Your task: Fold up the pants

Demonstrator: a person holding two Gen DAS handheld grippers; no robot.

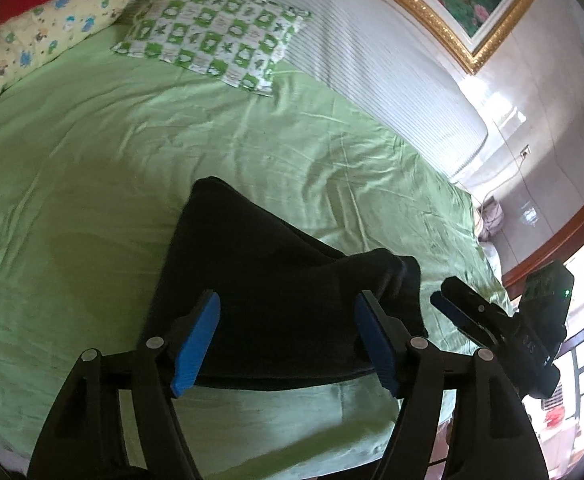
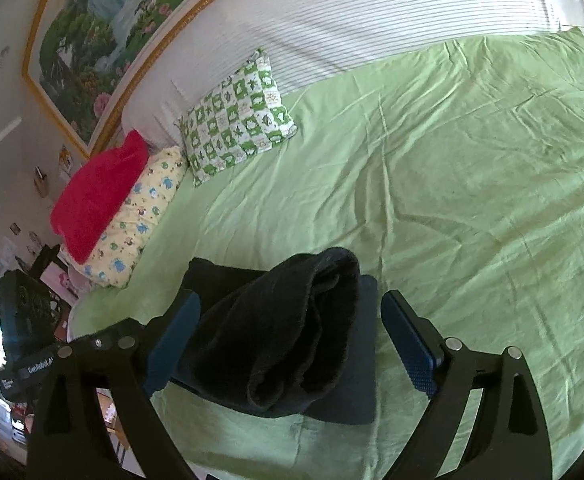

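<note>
The dark pants [image 1: 268, 296] lie folded in a compact bundle on the green bed sheet [image 1: 172, 152], near the bed's front edge. My left gripper [image 1: 288, 344] is open, its blue pads on either side of the bundle just above it, gripping nothing. My right gripper [image 2: 292, 344] is open too, hovering over the same bundle [image 2: 288, 332], whose top layer is bunched and raised. In the left wrist view the right gripper [image 1: 476, 316] shows at the right, beside the pants.
A green-and-white checked pillow [image 1: 212, 36] and a yellow patterned pillow [image 1: 40, 44] lie at the head of the bed, with a red cushion [image 2: 96, 192] on top. A striped white headboard [image 1: 372, 40] and framed painting [image 2: 104, 36] stand behind. The bed edge is close below the grippers.
</note>
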